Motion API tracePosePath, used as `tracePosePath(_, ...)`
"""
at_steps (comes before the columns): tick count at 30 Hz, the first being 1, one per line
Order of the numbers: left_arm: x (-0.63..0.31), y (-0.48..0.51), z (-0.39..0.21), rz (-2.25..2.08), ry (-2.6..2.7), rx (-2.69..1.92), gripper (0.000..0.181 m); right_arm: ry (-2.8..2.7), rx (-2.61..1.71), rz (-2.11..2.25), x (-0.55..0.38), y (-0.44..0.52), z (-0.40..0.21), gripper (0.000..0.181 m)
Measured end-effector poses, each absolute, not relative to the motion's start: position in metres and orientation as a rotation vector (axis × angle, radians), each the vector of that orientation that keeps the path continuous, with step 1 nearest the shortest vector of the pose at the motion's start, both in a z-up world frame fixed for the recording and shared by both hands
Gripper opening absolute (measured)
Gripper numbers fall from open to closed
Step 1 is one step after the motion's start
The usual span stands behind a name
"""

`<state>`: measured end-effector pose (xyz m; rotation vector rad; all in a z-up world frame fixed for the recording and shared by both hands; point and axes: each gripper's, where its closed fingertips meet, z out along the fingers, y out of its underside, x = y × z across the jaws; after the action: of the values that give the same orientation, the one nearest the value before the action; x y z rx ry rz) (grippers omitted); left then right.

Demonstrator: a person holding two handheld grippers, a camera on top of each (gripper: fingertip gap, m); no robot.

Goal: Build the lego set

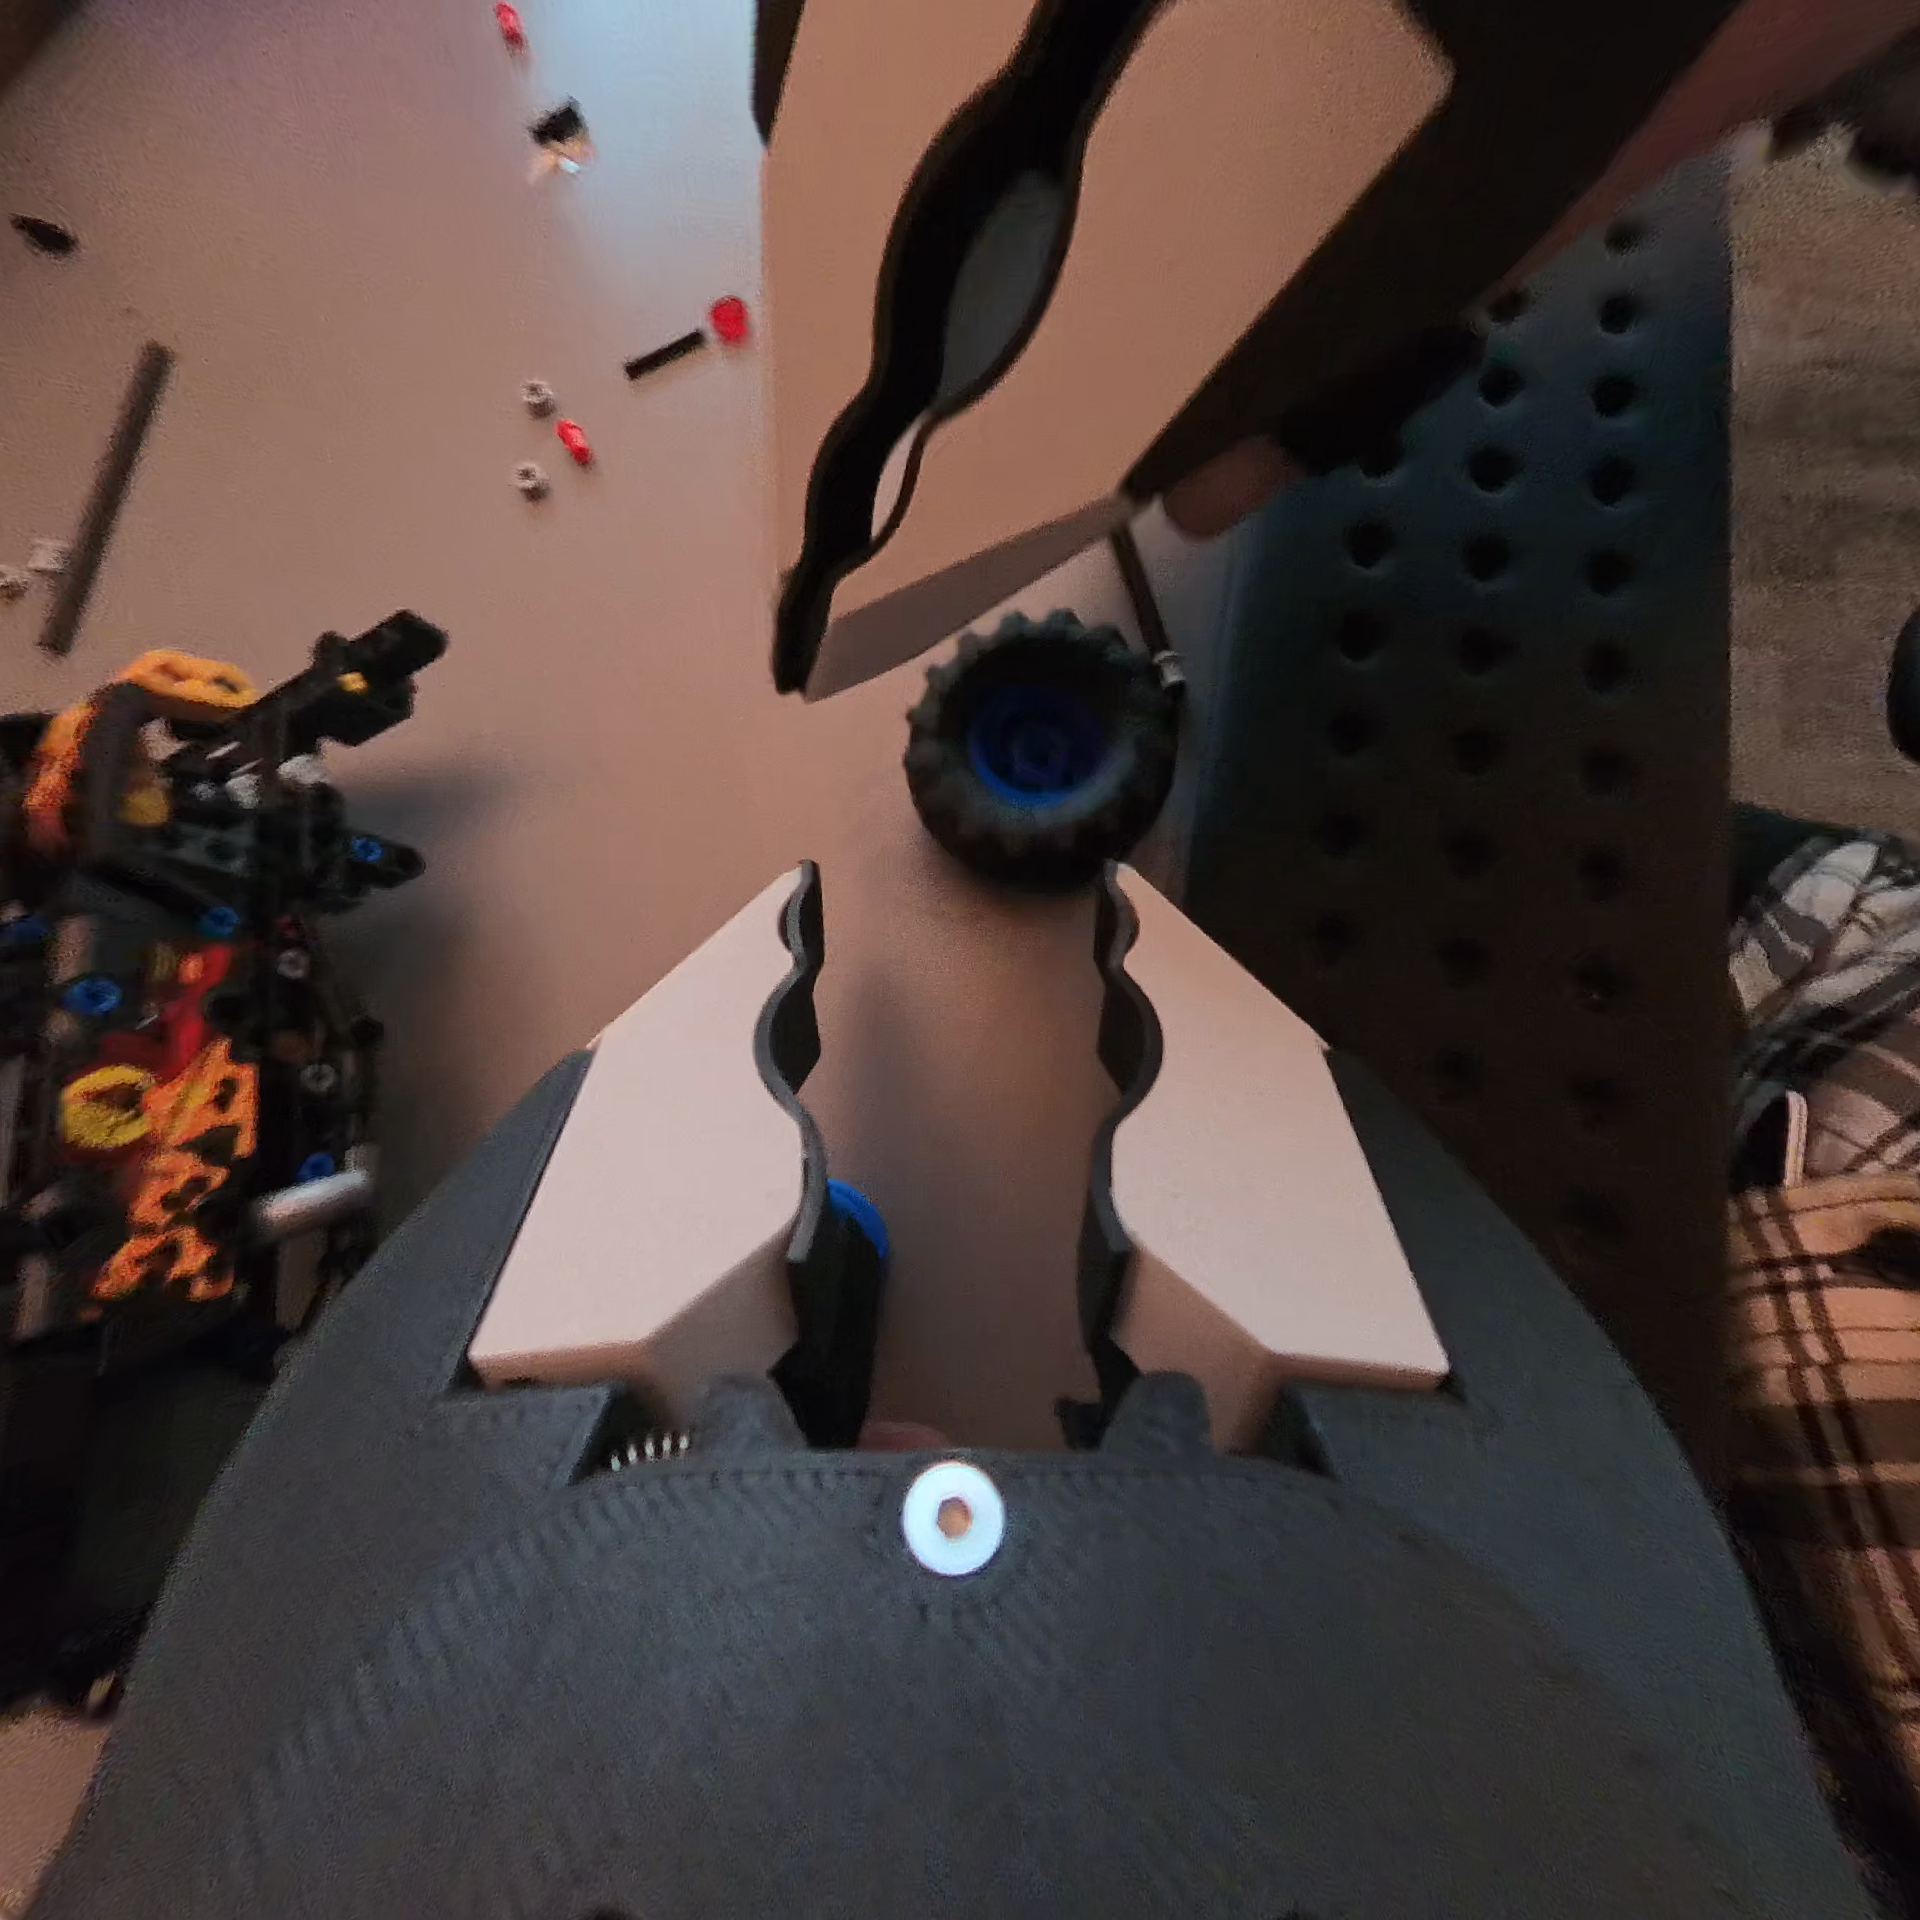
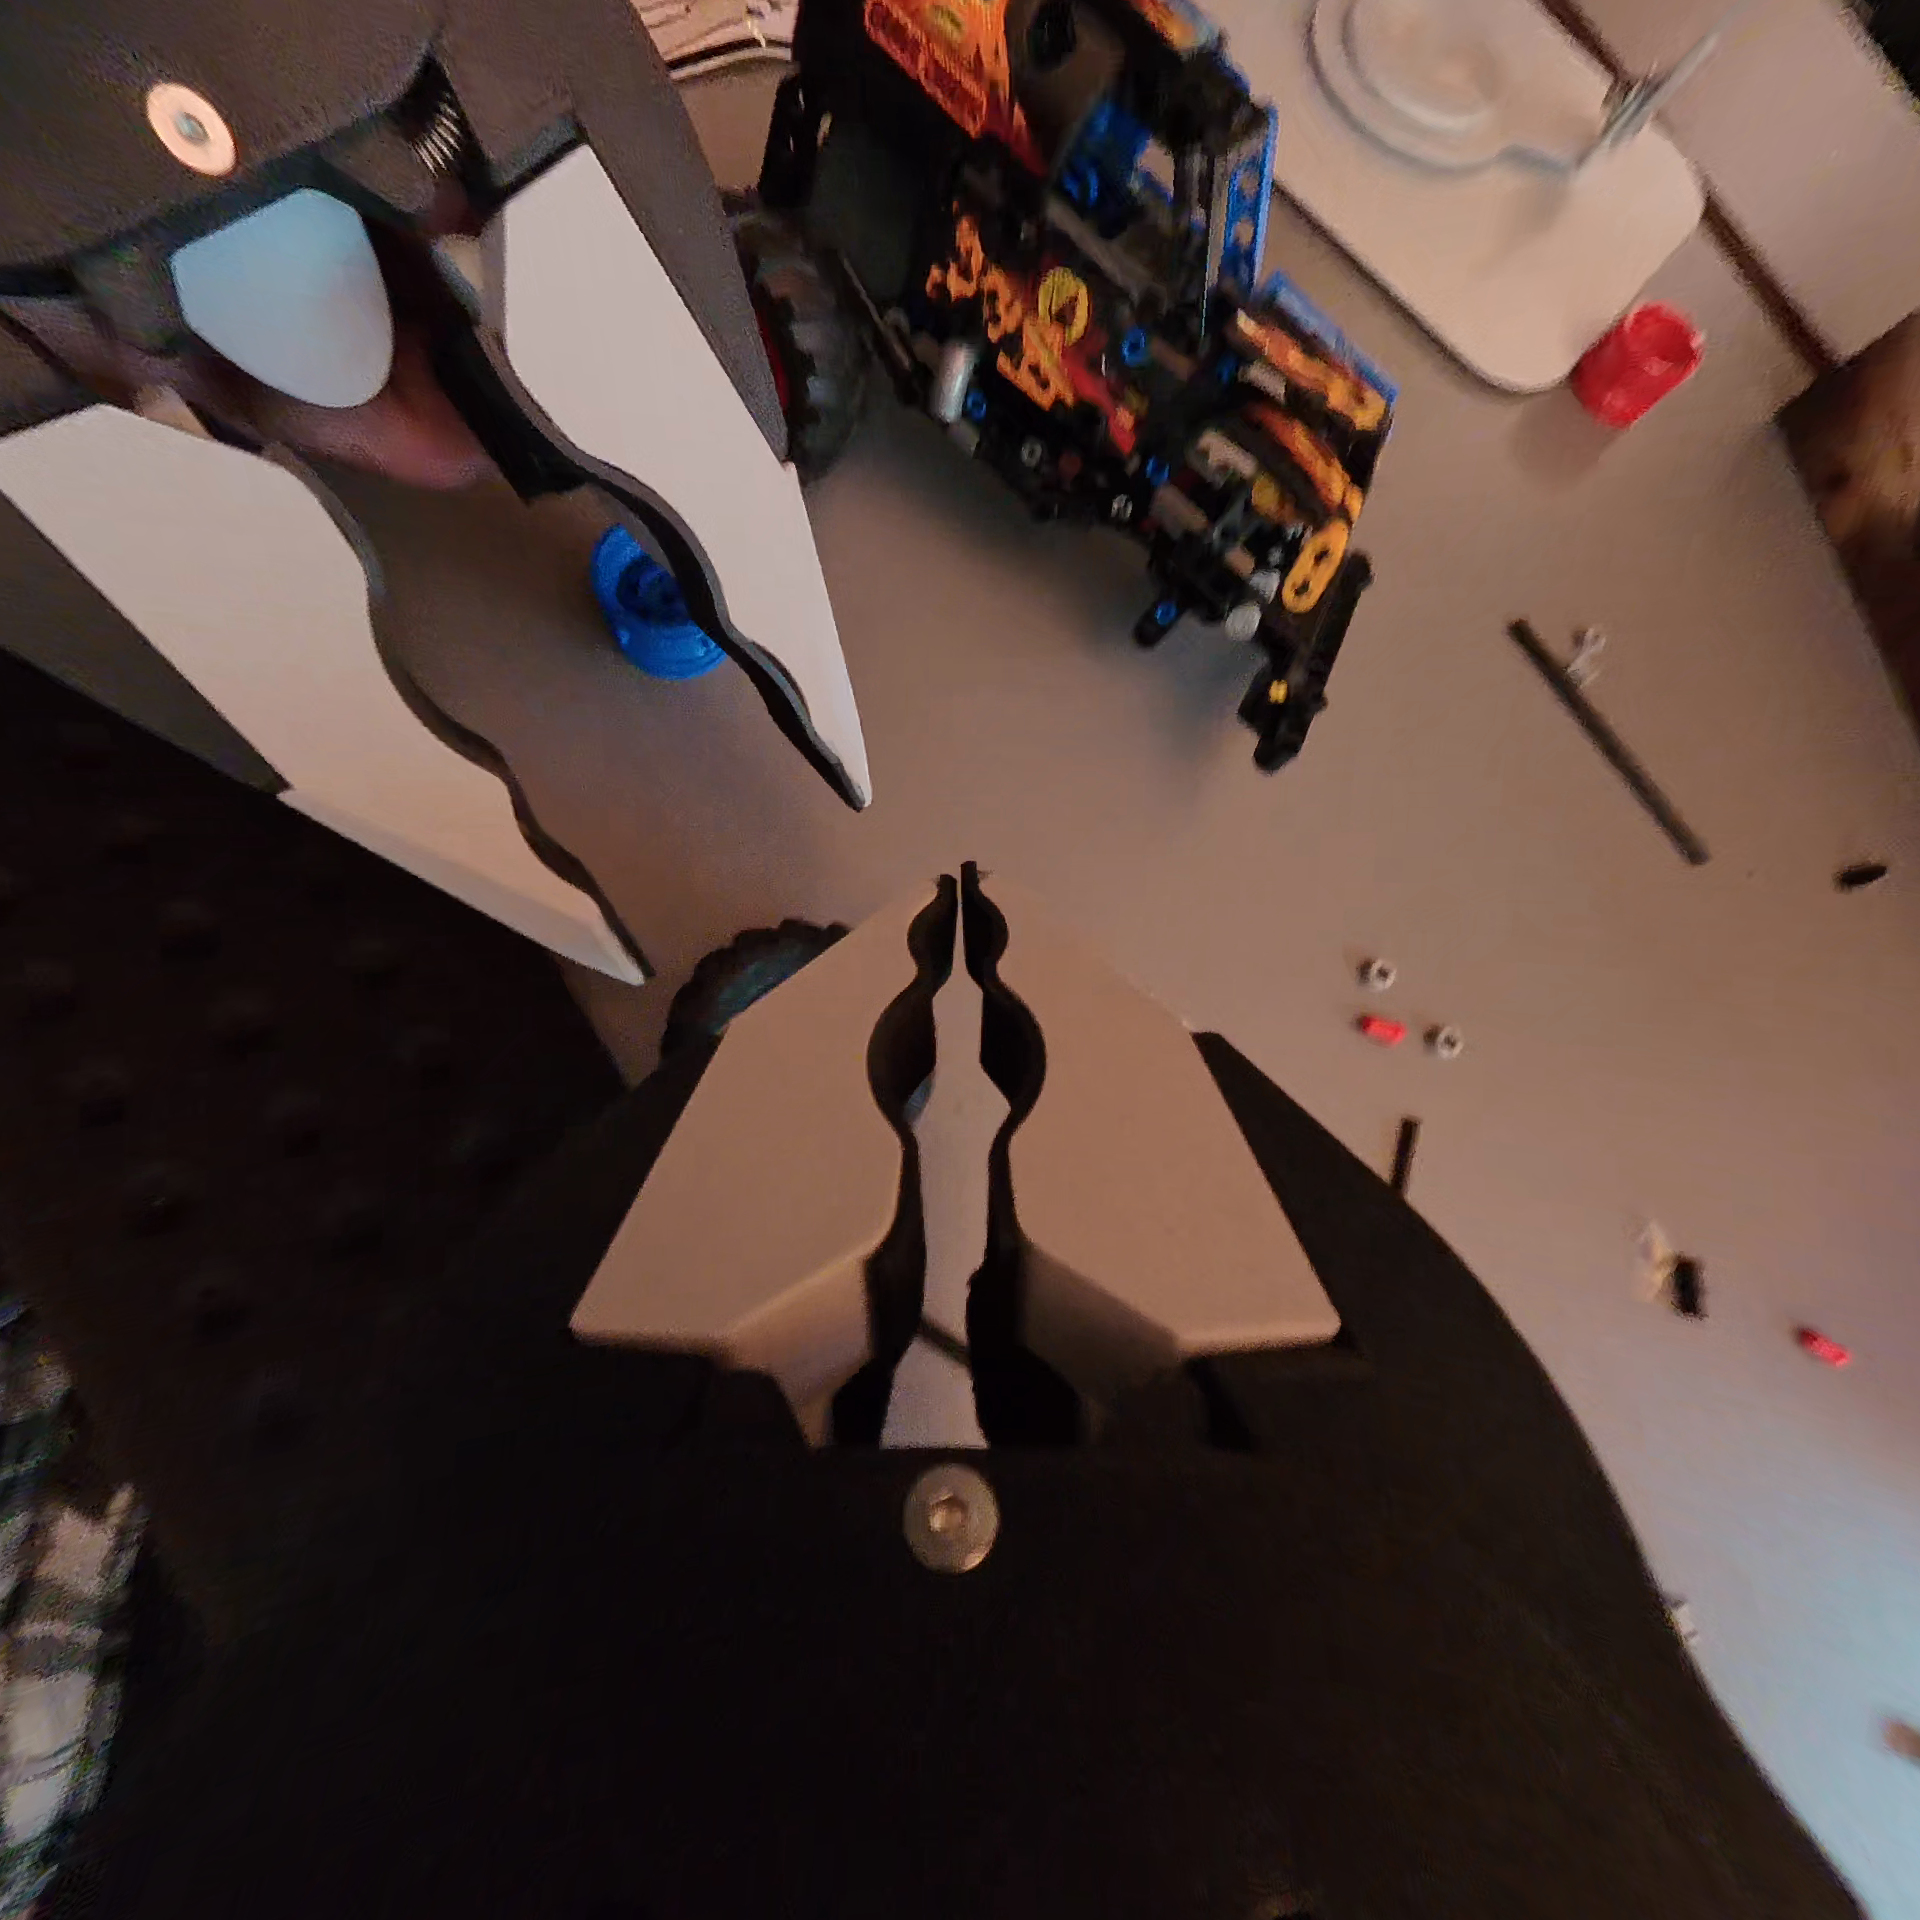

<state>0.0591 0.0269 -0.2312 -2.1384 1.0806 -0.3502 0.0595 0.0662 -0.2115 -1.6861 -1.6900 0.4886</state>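
Note:
A black tyre on a blue rim (image 1: pixel 1039 753) lies on the table close to its edge. My left gripper (image 1: pixel 961 883) is open and empty, with its tips just short of the tyre. A loose blue rim (image 1: pixel 860 1214) lies on the table under its left finger and also shows in the right wrist view (image 2: pixel 649 613). My right gripper (image 2: pixel 958 881) is shut and empty, and its tips (image 1: pixel 795 665) hang just above and left of the tyre. The tyre (image 2: pixel 748 961) peeks out behind its left finger. The left gripper (image 2: pixel 743 888) reaches in from the upper left. The half-built black, orange and blue truck (image 1: pixel 177 987) (image 2: pixel 1091 343) stands farther along the table.
Small red pins (image 1: pixel 574 441) (image 2: pixel 1380 1029), grey bushes (image 1: pixel 533 397) and a long black axle (image 1: pixel 104 499) (image 2: pixel 1605 743) lie scattered on the table. A white board with a glass dish (image 2: pixel 1455 94) and a red object (image 2: pixel 1636 364) sit at the back. A black perforated chair (image 1: pixel 1507 727) stands beside the table edge.

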Motion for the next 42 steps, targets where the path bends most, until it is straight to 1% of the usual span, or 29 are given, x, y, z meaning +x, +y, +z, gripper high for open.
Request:
tracePosePath(1, 0.062, 0.026, -0.235, -0.346, 1.111, -2.14, 0.053, -1.683, -1.718, 0.51, 0.066, 0.065, -0.213, 0.0)
tracePosePath(4, 0.074, 0.027, -0.242, -0.318, 1.171, -2.104, 0.051, -1.645, -1.814, 0.533, 0.095, 0.065, -0.218, 0.0)
tracePosePath(6, 0.078, 0.029, -0.244, -0.28, 1.197, -2.085, 0.051, -1.622, -1.893, 0.547, 0.112, 0.065, -0.225, 0.005)
tracePosePath(11, 0.087, 0.035, -0.234, -0.334, 1.182, -2.072, 0.05, -1.627, -1.942, 0.61, 0.11, 0.056, -0.235, 0.012)
tracePosePath(13, 0.092, 0.035, -0.231, -0.365, 1.199, -2.05, 0.046, -1.613, -1.968, 0.593, 0.11, 0.061, -0.239, 0.012)
tracePosePath(14, 0.093, 0.034, -0.232, -0.357, 1.217, -2.043, 0.045, -1.609, -1.972, 0.59, 0.11, 0.063, -0.239, 0.01)
tracePosePath(17, 0.103, 0.029, -0.224, -0.285, 1.304, -1.914, 0.04, -1.601, -1.977, 0.605, 0.11, 0.067, -0.241, 0.009)
tracePosePath(18, 0.107, 0.029, -0.222, -0.257, 1.322, -1.877, 0.034, -1.604, -1.979, 0.609, 0.109, 0.068, -0.241, 0.009)
tracePosePath(19, 0.112, 0.025, -0.224, -0.246, 1.368, -1.86, 0.028, -1.614, -1.978, 0.612, 0.109, 0.068, -0.241, 0.009)
tracePosePath(24, 0.118, 0.023, -0.242, -0.19, 1.419, -1.851, 0.022, -1.614, -1.965, 0.706, 0.106, 0.064, -0.238, 0.007)
tracePosePath(29, 0.117, 0.025, -0.246, -0.171, 1.411, -1.865, 0.021, -1.63, -1.938, 0.716, 0.102, 0.067, -0.239, 0.006)
tracePosePath(42, 0.119, 0.031, -0.248, -0.171, 1.384, -1.857, 0.02, -1.732, -1.904, 0.487, 0.094, 0.075, -0.246, 0.005)
